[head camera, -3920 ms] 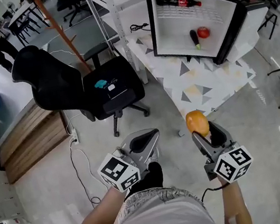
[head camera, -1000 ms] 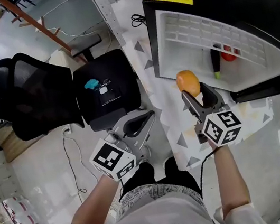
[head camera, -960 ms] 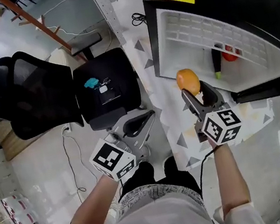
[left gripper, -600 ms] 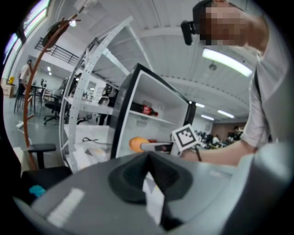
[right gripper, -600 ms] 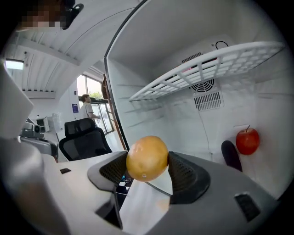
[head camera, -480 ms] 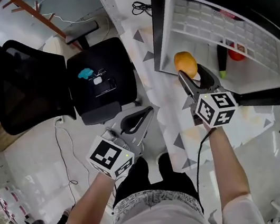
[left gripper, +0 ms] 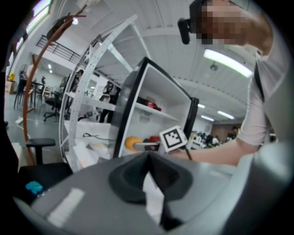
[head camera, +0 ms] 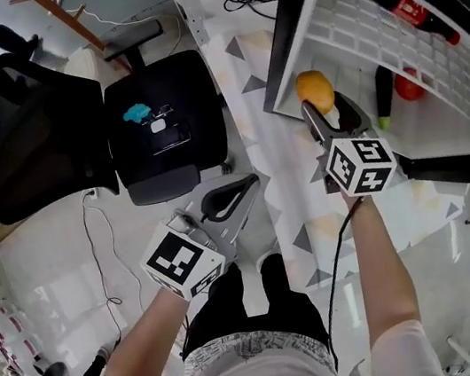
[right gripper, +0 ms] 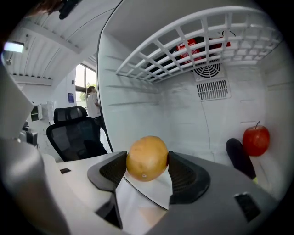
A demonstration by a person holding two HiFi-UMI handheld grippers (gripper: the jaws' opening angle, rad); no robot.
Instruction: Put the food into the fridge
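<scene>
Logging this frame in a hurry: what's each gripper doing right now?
Left gripper: shut, nothing in it.
Right gripper: shut on the orange.

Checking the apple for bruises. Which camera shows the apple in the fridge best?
The right gripper view: the apple is whole, close, stem visible. The head view shows it partly behind shelf bars. The left gripper view gives at most a tiny red spot.
</scene>
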